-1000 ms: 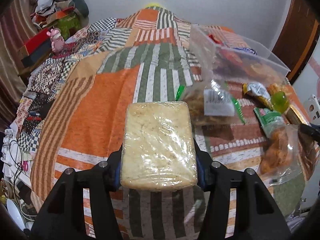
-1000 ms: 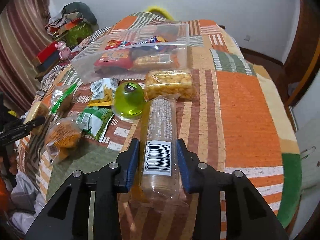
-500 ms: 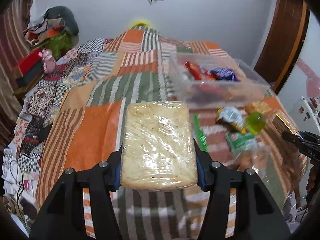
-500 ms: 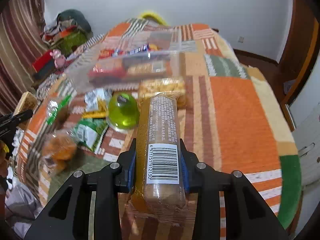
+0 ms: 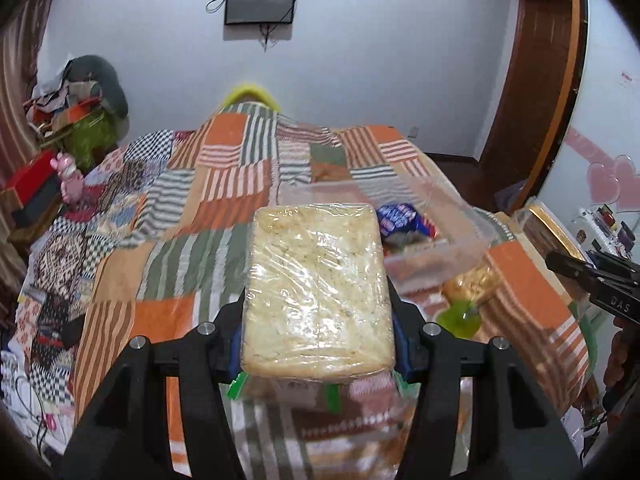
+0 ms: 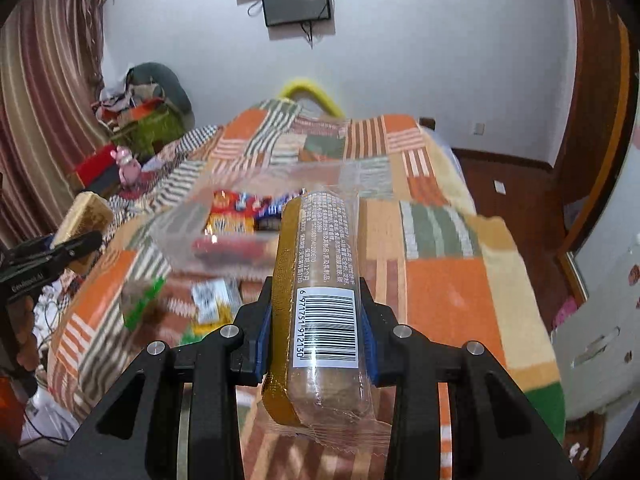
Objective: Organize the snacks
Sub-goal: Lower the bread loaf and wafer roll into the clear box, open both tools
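My left gripper point(image 5: 318, 344) is shut on a flat pale snack block wrapped in clear film point(image 5: 318, 288), held above the bed. My right gripper point(image 6: 318, 336) is shut on a long biscuit roll pack with a barcode point(image 6: 324, 280), also lifted. A clear plastic bin point(image 5: 436, 216) holding wrapped snacks lies ahead on the patchwork quilt; it also shows in the right wrist view point(image 6: 224, 224). The left gripper with its block appears at the left of the right wrist view point(image 6: 52, 256), the right gripper at the right of the left wrist view point(image 5: 592, 280).
Loose snacks lie on the quilt point(image 5: 200, 240) in front of the bin: a green jelly cup point(image 5: 460, 316), small packets point(image 6: 212, 304) and a green-edged bag point(image 6: 140, 300). Clutter and a pink toy point(image 5: 70, 178) sit left of the bed. A wooden door frame point(image 5: 532, 100) stands right.
Both grippers have risen and tilted up with their snacks still held. The bin and loose snacks now sit lower in both views, and the wall and TV have come into sight.
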A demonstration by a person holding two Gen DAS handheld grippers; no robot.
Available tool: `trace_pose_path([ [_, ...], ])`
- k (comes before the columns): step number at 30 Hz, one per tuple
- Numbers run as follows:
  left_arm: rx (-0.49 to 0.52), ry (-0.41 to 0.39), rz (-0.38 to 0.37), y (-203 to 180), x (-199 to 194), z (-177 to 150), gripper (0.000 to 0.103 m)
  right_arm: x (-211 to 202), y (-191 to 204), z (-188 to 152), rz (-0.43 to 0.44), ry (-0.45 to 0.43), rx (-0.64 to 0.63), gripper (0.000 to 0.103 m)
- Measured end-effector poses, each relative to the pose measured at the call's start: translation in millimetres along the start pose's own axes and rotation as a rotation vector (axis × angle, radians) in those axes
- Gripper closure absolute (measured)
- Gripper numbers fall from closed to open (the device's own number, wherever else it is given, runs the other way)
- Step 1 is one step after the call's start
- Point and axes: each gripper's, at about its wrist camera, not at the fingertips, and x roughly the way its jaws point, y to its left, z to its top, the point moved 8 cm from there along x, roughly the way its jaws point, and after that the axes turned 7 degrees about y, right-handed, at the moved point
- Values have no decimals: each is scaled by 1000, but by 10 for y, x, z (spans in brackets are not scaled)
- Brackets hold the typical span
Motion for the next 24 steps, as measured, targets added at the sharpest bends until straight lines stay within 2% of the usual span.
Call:
trace_pose_path([
  [9, 2, 4, -44, -198, 282, 358, 47, 154, 61, 363, 8, -50, -9, 70],
  [19, 6, 31, -40, -314, 735, 632, 48, 566, 63, 590, -3, -19, -27, 70],
  [24, 5, 93, -51, -357, 1059, 703, 48, 812, 14, 693, -14, 18, -28, 70],
])
